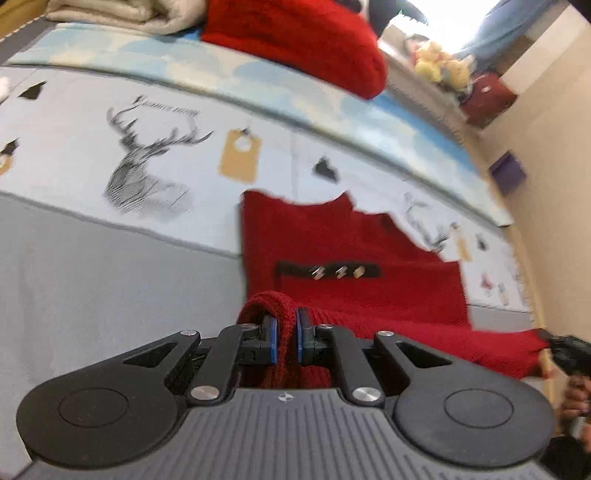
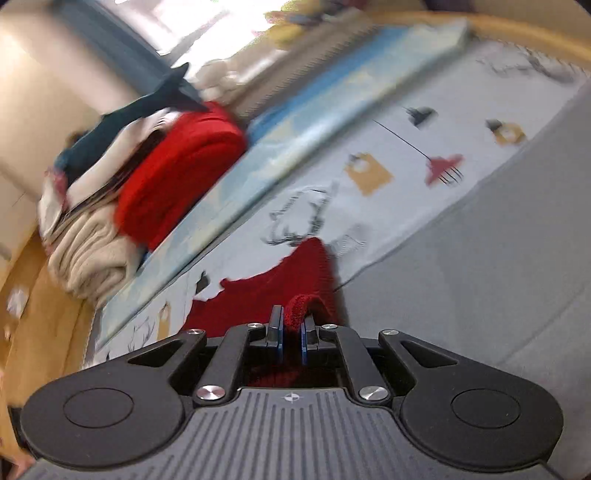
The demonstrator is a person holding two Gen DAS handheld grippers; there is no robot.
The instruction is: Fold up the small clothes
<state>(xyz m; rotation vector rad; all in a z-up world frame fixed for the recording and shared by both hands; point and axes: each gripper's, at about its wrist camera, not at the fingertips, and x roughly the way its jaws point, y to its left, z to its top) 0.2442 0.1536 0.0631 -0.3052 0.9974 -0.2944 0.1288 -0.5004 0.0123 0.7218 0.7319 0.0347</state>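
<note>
Two hand-held grippers lift the near hem of a red knitted garment [image 1: 351,243] above a bed. The left gripper [image 1: 286,334] has its blue pads clamped together on a bunched fold of the red knit at the garment's lower left corner; the right gripper [image 2: 291,334] is likewise pinched on a small tuft of the same knit at the opposite corner. In the left wrist view, the right gripper appears at the right edge with a hand behind it, and the hem stretches between the two grips. The rest of the garment lies flat on the bedspread [image 1: 74,177], which is pale with printed deer heads and tan tags above a plain grey band. A black strip with three metal fasteners [image 1: 328,271] crosses the garment's front. Beyond it, near the far edge of the bed, sit a folded red knit [image 1: 295,40] and a folded beige blanket [image 1: 122,14]; the right wrist view shows these as one stack with other clothes, blurred.
</note>
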